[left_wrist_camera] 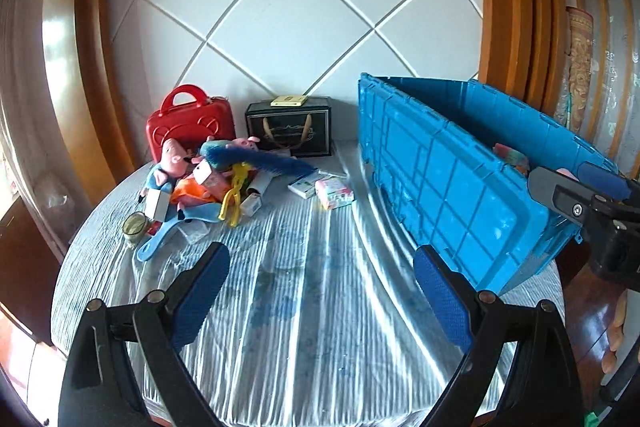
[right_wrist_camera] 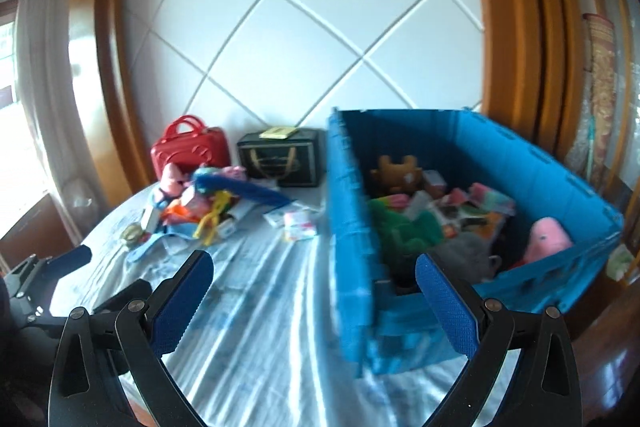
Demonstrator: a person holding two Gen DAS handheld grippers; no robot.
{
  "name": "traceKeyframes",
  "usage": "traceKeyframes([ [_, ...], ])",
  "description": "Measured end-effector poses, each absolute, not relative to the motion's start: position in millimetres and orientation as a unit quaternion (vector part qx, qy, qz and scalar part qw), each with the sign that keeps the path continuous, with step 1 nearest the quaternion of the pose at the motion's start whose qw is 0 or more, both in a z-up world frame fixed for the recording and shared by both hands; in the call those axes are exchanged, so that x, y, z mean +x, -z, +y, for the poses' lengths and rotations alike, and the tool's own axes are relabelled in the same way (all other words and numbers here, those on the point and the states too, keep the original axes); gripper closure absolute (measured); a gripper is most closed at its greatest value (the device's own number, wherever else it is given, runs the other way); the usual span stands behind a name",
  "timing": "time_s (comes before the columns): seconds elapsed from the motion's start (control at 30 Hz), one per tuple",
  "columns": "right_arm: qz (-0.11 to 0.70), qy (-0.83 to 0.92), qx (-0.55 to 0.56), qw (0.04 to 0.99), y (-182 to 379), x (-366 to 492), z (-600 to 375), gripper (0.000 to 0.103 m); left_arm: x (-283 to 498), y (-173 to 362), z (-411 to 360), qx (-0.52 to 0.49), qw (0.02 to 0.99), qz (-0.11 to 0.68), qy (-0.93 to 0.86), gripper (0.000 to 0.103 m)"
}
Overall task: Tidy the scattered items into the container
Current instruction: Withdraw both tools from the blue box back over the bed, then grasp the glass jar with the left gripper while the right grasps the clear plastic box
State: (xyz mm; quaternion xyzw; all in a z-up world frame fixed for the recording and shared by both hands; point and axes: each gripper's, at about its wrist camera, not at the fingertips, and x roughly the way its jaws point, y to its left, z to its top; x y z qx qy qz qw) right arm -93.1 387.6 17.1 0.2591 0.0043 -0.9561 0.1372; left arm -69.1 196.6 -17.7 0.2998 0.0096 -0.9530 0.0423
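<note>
While both grippers hang empty with jaws spread wide, the left gripper (left_wrist_camera: 320, 291) faces the toy pile (left_wrist_camera: 200, 183) ahead and to its left on the counter (left_wrist_camera: 304, 327), well apart. The right gripper (right_wrist_camera: 316, 303) hovers beside the blue crate (right_wrist_camera: 352, 227) (already part-filled). The left looks nearer the pile; a blue brush (left_wrist_camera: 264, 163) lies across it, pointing toward the crate.

no legible text, gold emblem on black gift bag (left_wrist_camera: 289, 131) blurred, small boxes' (left_wrist_camera: 334, 191) print unreadable
</note>
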Motion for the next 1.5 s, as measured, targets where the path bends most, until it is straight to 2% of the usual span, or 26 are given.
traceKeyframes([
  [0.33,0.046,0.939,0.272,0.206,2.1,-152.3,283.1,0.000,-114.1,40.1,117.0,0.323,0.106,0.030,0.940,0.009],
  [0.57,0.056,0.914,0.301,0.267,29.0,-211.3,209.1,0.000,-145.6,56.1,53.9,0.344,0.168,0.045,0.923,0.009],
  [0.83,0.081,0.888,0.331,0.307,66.6,-241.6,115.2,0.000,-168.1,84.2,-32.4,0.367,0.193,0.066,0.908,0.009],
  [1.23,0.033,0.896,0.390,0.211,128.1,-276.2,-33.6,0.000,-214.5,153.8,-221.5,0.429,0.132,0.039,0.893,0.009],
  [1.5,0.017,0.885,0.444,0.140,176.5,-289.9,-75.5,0.000,-259.9,214.7,-283.8,0.476,0.099,0.034,0.873,0.009],
])
